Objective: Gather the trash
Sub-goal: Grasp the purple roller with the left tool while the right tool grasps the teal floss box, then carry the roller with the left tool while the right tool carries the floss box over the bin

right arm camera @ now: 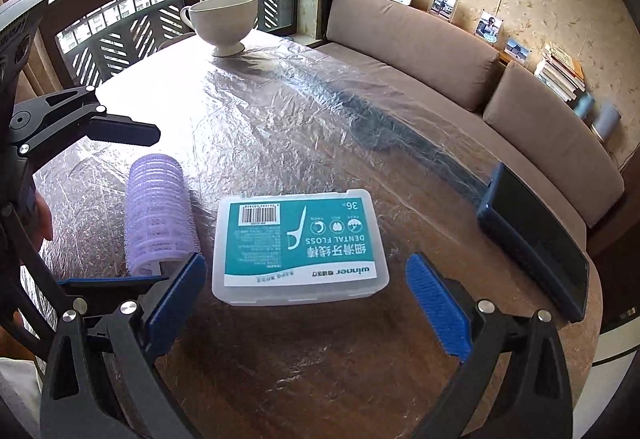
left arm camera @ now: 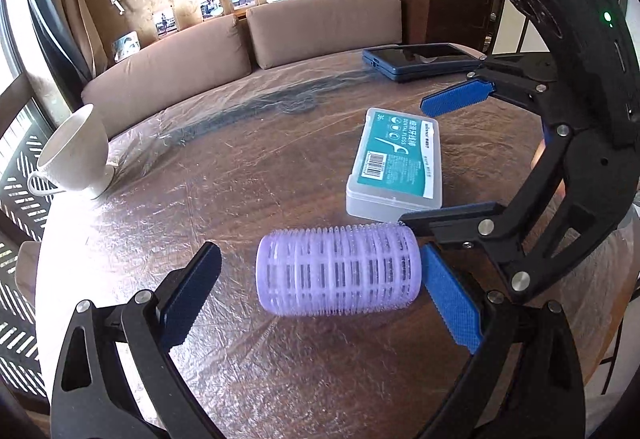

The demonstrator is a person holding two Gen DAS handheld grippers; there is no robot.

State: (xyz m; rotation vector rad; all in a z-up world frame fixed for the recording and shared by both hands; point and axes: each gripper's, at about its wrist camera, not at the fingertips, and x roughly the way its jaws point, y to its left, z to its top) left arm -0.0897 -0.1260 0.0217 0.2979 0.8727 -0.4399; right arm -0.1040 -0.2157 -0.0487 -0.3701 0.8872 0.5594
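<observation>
While both claws gape, left claw (left arm camera: 320,303) straddles roller (left arm camera: 338,271).

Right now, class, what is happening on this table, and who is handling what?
A person holds two grippers over a plastic-covered table. The left gripper is open, its fingers on either side of a purple hair roller lying on its side. The right gripper is open just short of a dental floss box. Neither is gripped yet. A white cup and a dark phone sit untouched.
</observation>
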